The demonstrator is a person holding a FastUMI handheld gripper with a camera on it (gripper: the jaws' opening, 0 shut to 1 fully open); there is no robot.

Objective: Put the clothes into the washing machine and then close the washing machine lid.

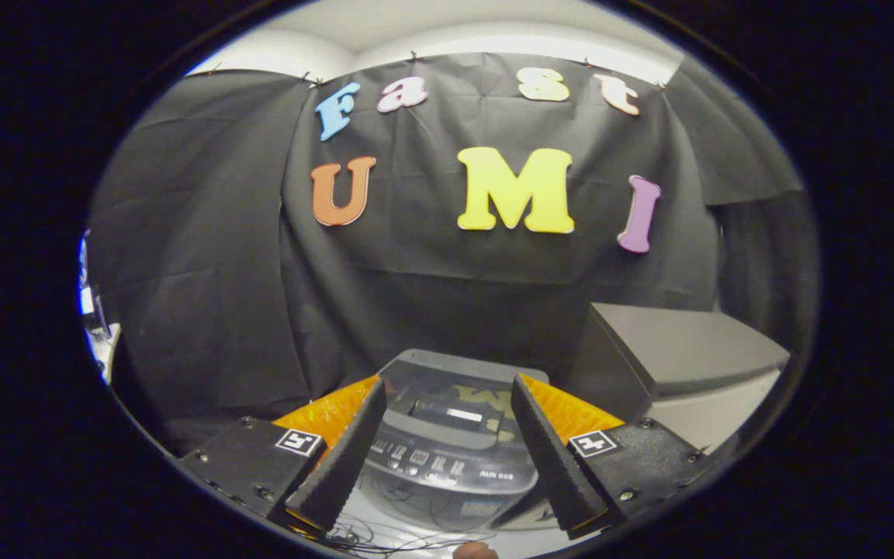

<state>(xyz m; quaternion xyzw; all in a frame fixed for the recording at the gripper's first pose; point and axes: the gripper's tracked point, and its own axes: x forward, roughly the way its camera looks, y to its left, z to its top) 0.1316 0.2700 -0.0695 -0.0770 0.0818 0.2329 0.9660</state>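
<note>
The claw (447,458) hangs with its fingers spread apart and empty, while the small dark-grey plastic washing machine (447,458), glossy lid lowered behind its button panel, sits straight ahead and below, framed between them, left of a grey box (680,365).

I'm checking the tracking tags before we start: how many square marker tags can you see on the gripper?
2. One marker tag sits on the body behind one finger, the other marker tag behind the other finger. The gripper is open, with the washing machine between and beyond its fingers. Others may be hidden.
</note>
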